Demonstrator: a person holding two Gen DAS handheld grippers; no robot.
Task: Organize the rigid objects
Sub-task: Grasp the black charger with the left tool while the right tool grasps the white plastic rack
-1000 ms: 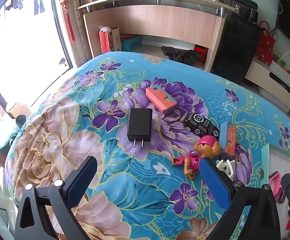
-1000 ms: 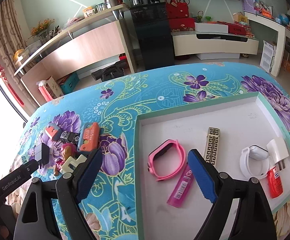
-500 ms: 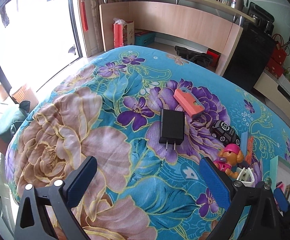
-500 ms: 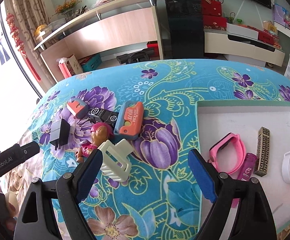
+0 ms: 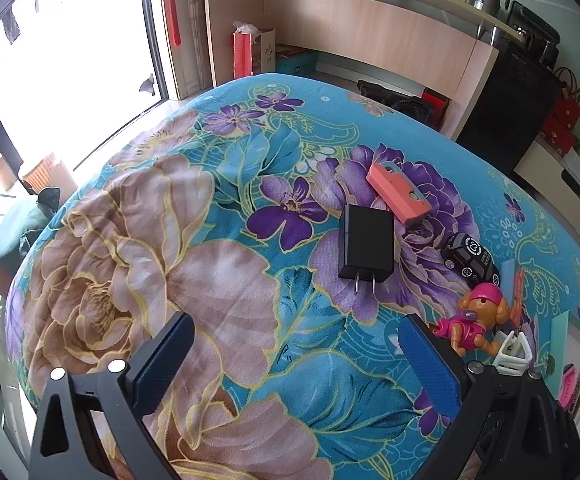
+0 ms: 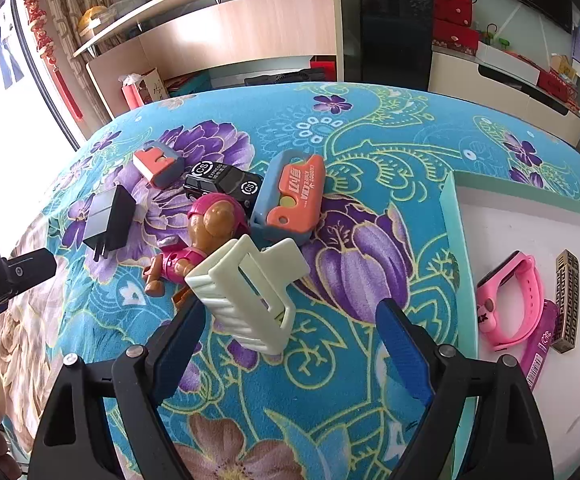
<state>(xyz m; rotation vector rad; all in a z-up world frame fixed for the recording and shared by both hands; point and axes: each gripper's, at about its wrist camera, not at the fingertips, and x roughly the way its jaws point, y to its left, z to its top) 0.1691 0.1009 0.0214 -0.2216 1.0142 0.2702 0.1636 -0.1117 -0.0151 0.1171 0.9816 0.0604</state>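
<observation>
Loose objects lie on the flowered cloth: a black charger (image 5: 366,245) (image 6: 109,220), a coral block (image 5: 398,195) (image 6: 157,163), a black toy car (image 5: 470,259) (image 6: 222,185), a pink dog figure (image 5: 472,320) (image 6: 201,236), an orange-and-blue box cutter (image 6: 292,196) and a cream plastic clip (image 6: 249,290) (image 5: 512,350). My right gripper (image 6: 290,340) is open, hovering just in front of the cream clip, with nothing between its fingers. My left gripper (image 5: 298,356) is open too, above the cloth in front of the charger. The white tray (image 6: 452,216) at the right holds a pink watch band (image 6: 510,300).
The tray also holds a patterned gold bar (image 6: 566,300), a magenta tube (image 6: 538,348) and a white item at the frame's edge. The left gripper's body (image 6: 5,276) shows at the left of the right wrist view. The table edge drops off towards a bright window (image 5: 69,80).
The right gripper has swung left from over the tray to the pile and come down close to the cream clip. The left gripper has shifted left, leaving the charger nearer the centre. Both stay open.
</observation>
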